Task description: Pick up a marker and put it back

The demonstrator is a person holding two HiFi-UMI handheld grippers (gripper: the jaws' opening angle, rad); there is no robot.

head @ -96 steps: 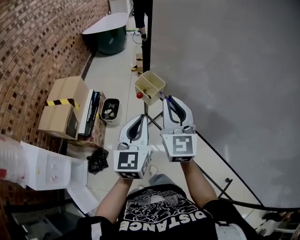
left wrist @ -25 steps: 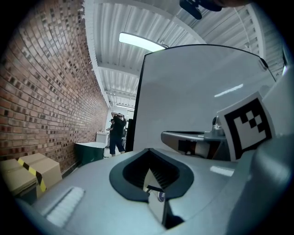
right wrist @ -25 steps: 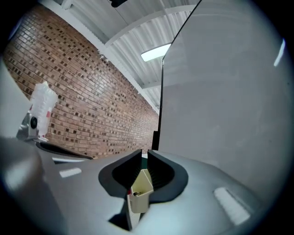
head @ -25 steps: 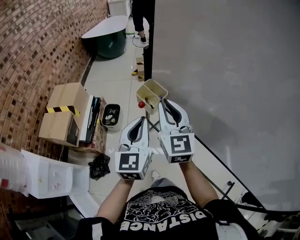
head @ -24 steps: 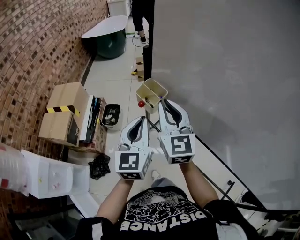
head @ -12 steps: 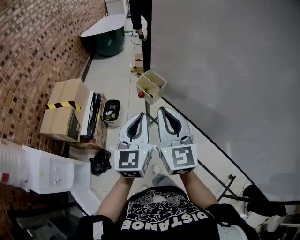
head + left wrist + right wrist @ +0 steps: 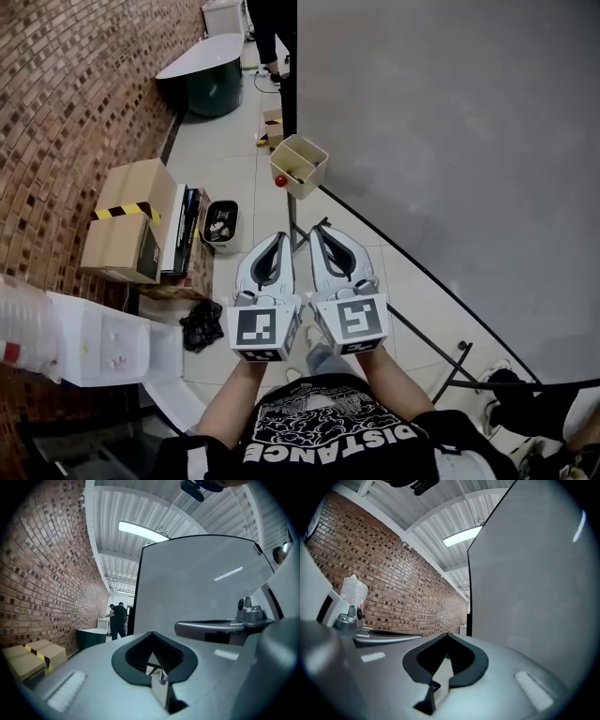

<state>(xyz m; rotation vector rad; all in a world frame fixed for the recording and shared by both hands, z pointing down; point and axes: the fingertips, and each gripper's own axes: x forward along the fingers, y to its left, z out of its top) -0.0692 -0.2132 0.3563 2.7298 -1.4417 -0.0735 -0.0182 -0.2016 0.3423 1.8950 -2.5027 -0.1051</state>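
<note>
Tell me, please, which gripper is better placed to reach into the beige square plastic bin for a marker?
Right, marginally: the right gripper lies slightly nearer the beige square plastic bin than the left gripper. Both are shut and empty, short of the bin, so either must open first.

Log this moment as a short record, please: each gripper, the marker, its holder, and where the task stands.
left gripper: shut, empty, held level
right gripper: shut, empty, close beside the left one
marker: purple cap showing in the holder
holder: beige open box by the whiteboard, ahead of both grippers
task stage: no marker in either gripper
</note>
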